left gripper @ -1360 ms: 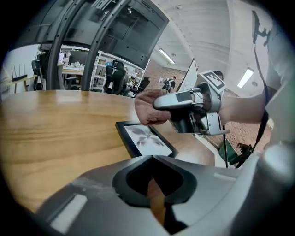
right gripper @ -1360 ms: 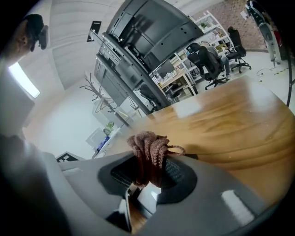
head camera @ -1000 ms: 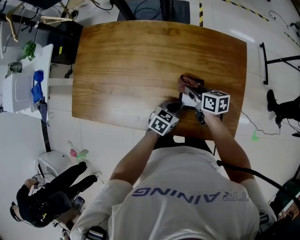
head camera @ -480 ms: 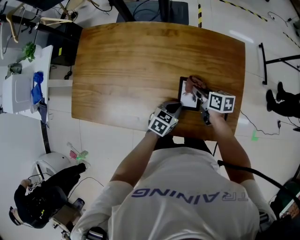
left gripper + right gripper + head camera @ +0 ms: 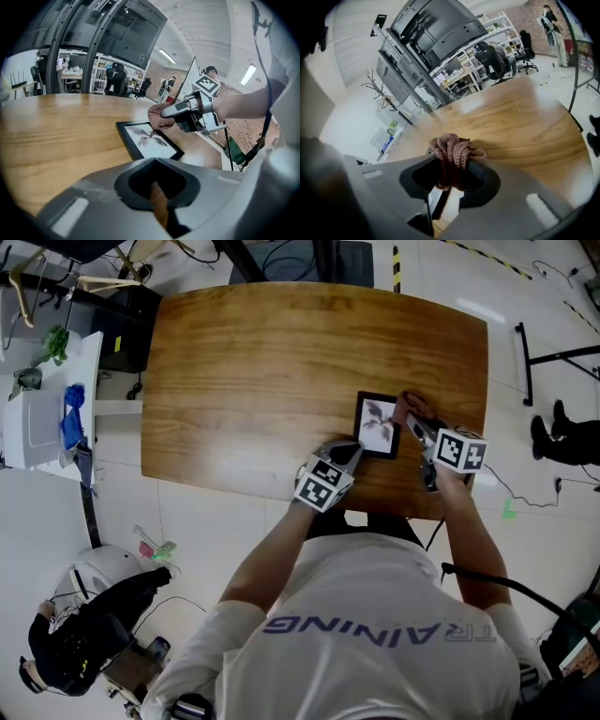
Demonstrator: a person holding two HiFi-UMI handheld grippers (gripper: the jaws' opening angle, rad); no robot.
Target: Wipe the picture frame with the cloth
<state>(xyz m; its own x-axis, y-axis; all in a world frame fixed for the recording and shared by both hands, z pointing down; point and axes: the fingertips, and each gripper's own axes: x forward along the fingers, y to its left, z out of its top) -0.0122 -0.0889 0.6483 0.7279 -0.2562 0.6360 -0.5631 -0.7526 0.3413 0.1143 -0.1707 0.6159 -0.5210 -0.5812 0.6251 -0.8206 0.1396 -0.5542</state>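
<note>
The right gripper (image 5: 419, 427) is clamped on a bunched, reddish-brown knitted cloth (image 5: 409, 407). In the right gripper view the cloth (image 5: 452, 152) bulges up from between the closed jaws of that gripper (image 5: 450, 180). The cloth now sits at the right-hand edge of a black rectangular picture frame (image 5: 377, 426) holding a white print with a dark leafy motif. A second ago the cloth and gripper lay across the frame and hid most of it. Half a second ago they covered its right part. Now they have slid off to the right and the whole print shows.

The left gripper (image 5: 347, 454) has stayed where it was, its tips at the frame's near left corner. In the left gripper view its jaws are drawn together, with only a thin sliver of wood showing between them and nothing gripped (image 5: 157, 199). The frame (image 5: 147, 139) lies flat just ahead of them.

The frame rests on an oval, warm-brown wooden table (image 5: 253, 362), close to its near edge and toward its right end. The table's far half and left end are bare wood.
</note>
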